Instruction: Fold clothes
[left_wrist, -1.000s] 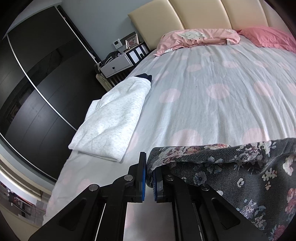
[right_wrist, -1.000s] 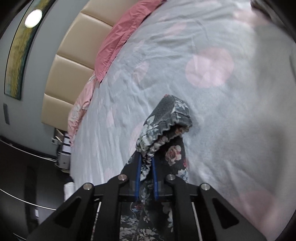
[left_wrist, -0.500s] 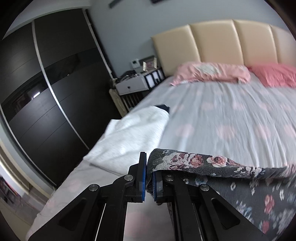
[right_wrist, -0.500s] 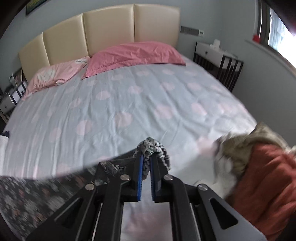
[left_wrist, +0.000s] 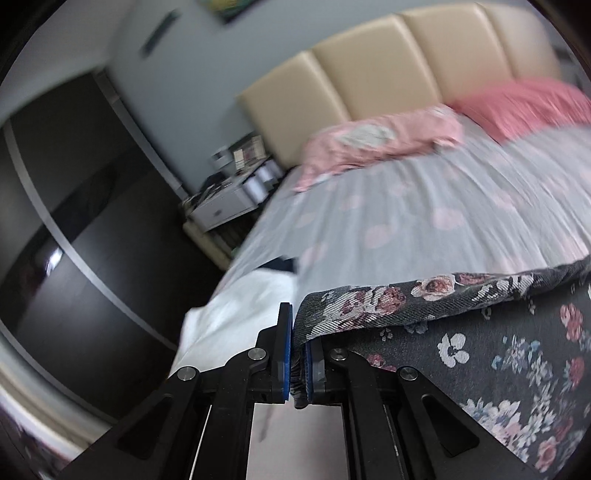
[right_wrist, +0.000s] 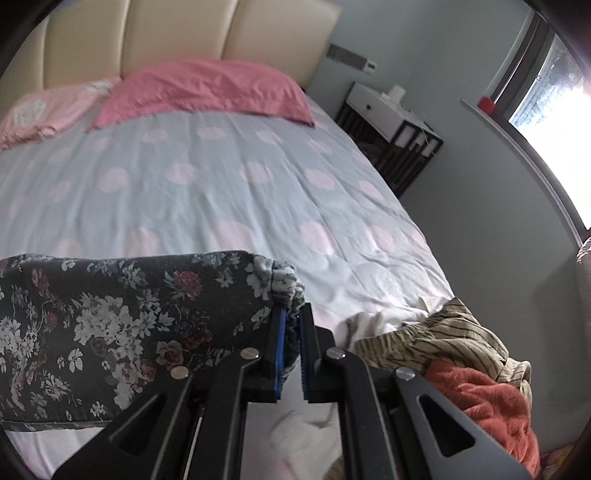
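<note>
Left tongs (left_wrist: 298, 363) and right tongs (right_wrist: 290, 347) each pinched one end of the floral garment (right_wrist: 122, 317), stretched lengthwise between them above the bed (right_wrist: 221, 192).

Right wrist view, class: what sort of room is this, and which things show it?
Most likely a home bedroom: a bed with a padded headboard, a pink pillow and a bedside table beside it.
</note>
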